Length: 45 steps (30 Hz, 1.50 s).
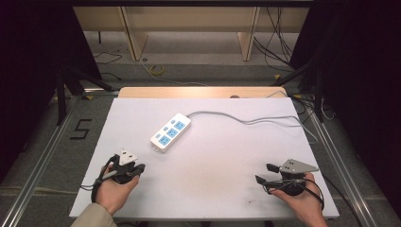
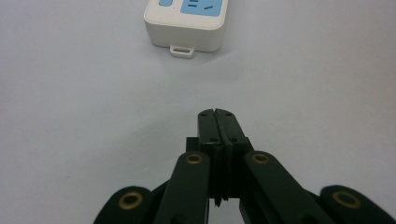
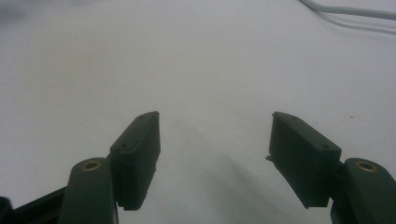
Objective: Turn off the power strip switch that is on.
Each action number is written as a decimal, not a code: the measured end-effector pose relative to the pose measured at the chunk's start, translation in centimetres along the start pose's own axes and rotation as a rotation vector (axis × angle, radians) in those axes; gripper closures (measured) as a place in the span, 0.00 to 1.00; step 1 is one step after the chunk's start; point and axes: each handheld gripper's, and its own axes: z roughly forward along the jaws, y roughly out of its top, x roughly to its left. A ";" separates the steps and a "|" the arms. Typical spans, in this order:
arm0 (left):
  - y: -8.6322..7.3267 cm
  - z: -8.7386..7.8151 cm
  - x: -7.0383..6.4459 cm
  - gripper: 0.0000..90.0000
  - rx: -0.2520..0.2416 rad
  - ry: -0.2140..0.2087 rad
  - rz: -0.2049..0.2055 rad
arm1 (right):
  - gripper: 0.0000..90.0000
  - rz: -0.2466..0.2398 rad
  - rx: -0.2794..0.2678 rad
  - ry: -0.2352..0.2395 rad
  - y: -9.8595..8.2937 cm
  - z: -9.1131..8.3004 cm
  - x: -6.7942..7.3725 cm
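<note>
- Now, at the high view's 7 o'clock, the left hand (image 1: 113, 191) holds the left gripper (image 1: 138, 168) low over the table (image 1: 213, 189); its tips aim toward 2 o'clock.
- Its jaws are pressed together with nothing between them; the left gripper view shows the left gripper's (image 2: 218, 122) two pads meeting flat, face to face.
- Ahead of those tips, at 12 o'clock in the left gripper view, sits the near end of the strip (image 2: 186, 25), apart from the gripper, with a small hanging tab on that end.
- Seen from above, the strip (image 1: 170, 132) lies just left of the table's middle, flat, sockets up.
- Its long axis runs from 7 o'clock to 1 o'clock: the tab end points toward the left gripper, the far end toward the back right.
- Three blue sockets sit in a row along that axis.
- From the far end the cord (image 1: 246, 119) leaves toward 3 o'clock and runs off the table's right edge.
- At 5 o'clock the right hand (image 1: 302, 201) holds the right gripper (image 1: 265, 173), tips aimed toward 9 o'clock, well apart from the strip.
- Its jaws are spread wide, gripping nothing; the right gripper view shows the right gripper (image 3: 215, 158) over bare table, with the cord (image 3: 345, 10) at 1 o'clock.
</note>
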 end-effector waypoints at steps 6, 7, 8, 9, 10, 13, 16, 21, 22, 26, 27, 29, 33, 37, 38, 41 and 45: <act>0.6 0.3 0.3 1.00 0.001 0.004 -0.025 | 0.39 0.004 -0.004 0.002 0.0 0.0 -0.1; 0.6 0.3 0.3 1.00 0.001 0.004 -0.025 | 0.39 0.005 -0.007 0.001 0.0 0.0 -0.1; 0.7 0.3 0.4 1.00 0.003 0.003 -0.023 | 0.39 0.005 -0.007 0.001 0.0 0.0 -0.1; 0.7 0.3 0.4 1.00 0.005 0.003 -0.025 | 0.39 0.007 -0.007 0.000 0.1 0.0 -0.1; 0.8 0.4 0.5 1.00 0.008 0.004 -0.025 | 0.39 0.007 -0.007 0.000 0.1 0.0 -0.1; 1.0 0.5 0.6 1.00 0.012 0.003 -0.025 | 0.39 0.005 -0.006 0.000 0.1 0.0 -0.1; 1.1 0.7 0.6 1.00 0.018 0.001 -0.019 | 0.39 0.006 -0.005 0.001 0.1 0.0 0.0; 1.3 0.8 0.7 1.00 0.023 0.000 -0.029 | 0.39 0.003 -0.002 0.001 0.1 0.0 0.0; 1.4 0.8 0.7 1.00 0.026 -0.001 -0.030 | 0.39 0.004 -0.003 0.002 0.1 0.0 0.0; 1.6 0.9 0.9 1.00 0.027 -0.002 -0.030 | 0.39 0.007 -0.003 0.001 0.1 0.0 -0.1; 1.6 0.9 0.9 1.00 0.023 0.000 -0.037 | 0.39 0.007 -0.003 0.001 0.1 0.0 -0.1; 1.9 0.9 1.1 1.00 0.028 0.000 -0.034 | 0.39 0.006 -0.001 0.000 0.1 -0.1 -0.1; 2.1 0.9 1.2 1.00 0.023 -0.004 -0.040 | 0.39 0.007 0.002 0.002 0.1 0.0 -0.2; 2.4 0.9 1.3 1.00 0.024 -0.004 -0.043 | 0.39 0.007 -0.001 -0.001 0.1 -0.1 -0.2; 2.4 0.9 1.3 1.00 0.020 -0.004 -0.048 | 0.39 0.007 -0.001 -0.001 0.1 -0.1 -0.2; 2.8 0.9 1.3 1.00 0.027 -0.002 -0.039 | 0.39 0.007 -0.003 -0.003 0.1 -0.1 -0.2; 3.1 1.1 1.1 1.00 0.026 -0.003 -0.036 | 0.39 0.008 -0.001 -0.002 0.1 -0.2 -0.1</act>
